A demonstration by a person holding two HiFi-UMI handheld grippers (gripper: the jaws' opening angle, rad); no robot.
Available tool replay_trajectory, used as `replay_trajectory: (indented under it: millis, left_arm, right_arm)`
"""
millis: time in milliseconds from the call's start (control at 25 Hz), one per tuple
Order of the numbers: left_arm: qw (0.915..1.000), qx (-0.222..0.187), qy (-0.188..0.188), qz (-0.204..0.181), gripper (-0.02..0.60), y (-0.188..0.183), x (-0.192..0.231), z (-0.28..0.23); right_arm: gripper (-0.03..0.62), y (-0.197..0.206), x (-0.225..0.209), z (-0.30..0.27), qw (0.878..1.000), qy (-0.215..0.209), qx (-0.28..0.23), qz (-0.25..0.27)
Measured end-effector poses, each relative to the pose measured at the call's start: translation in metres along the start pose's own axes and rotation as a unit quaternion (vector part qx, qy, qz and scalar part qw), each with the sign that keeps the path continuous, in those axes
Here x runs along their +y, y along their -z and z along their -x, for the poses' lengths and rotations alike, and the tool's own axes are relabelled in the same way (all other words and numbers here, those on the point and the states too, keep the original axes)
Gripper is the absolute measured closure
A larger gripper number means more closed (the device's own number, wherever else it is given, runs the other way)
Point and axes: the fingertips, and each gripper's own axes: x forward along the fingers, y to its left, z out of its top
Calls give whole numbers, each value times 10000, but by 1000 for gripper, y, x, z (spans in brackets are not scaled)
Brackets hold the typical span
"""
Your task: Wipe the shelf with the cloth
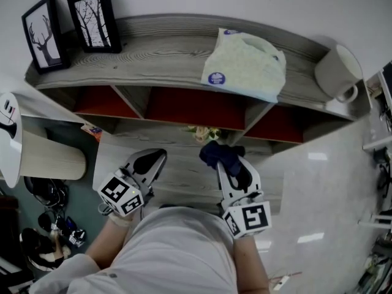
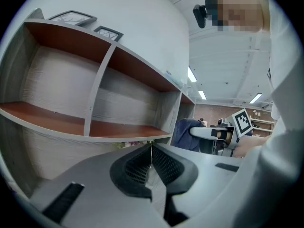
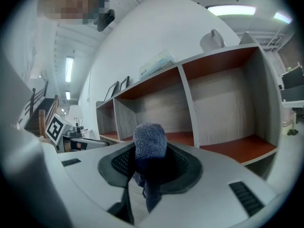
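Observation:
A grey wooden shelf unit (image 1: 160, 49) with red-brown compartments (image 1: 195, 108) stands against the white wall. My right gripper (image 1: 229, 163) is shut on a dark blue cloth (image 1: 218, 153), held in front of the middle compartment and just below it. In the right gripper view the cloth (image 3: 149, 141) sticks up between the jaws, with the compartment floor (image 3: 240, 149) beyond. My left gripper (image 1: 160, 154) hangs level with it to the left, shut and holding nothing; its pads meet in the left gripper view (image 2: 151, 147). That view also shows the cloth (image 2: 186, 132) to the right.
On the shelf top stand two framed tree pictures (image 1: 93, 19), a pale plastic package (image 1: 245, 65) and a white mug (image 1: 338, 72). A white lamp (image 1: 8, 133) and a cylinder (image 1: 49, 156) stand at the left. Small flowers (image 1: 202, 131) lie under the shelf.

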Motion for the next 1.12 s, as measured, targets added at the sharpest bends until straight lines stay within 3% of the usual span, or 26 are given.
replay_trajectory:
  millis: [1120]
  left_arm:
    - [9999, -23, -158, 36, 566, 6, -19, 9]
  right_arm:
    - [476, 19, -3, 17, 9994, -159, 293, -46]
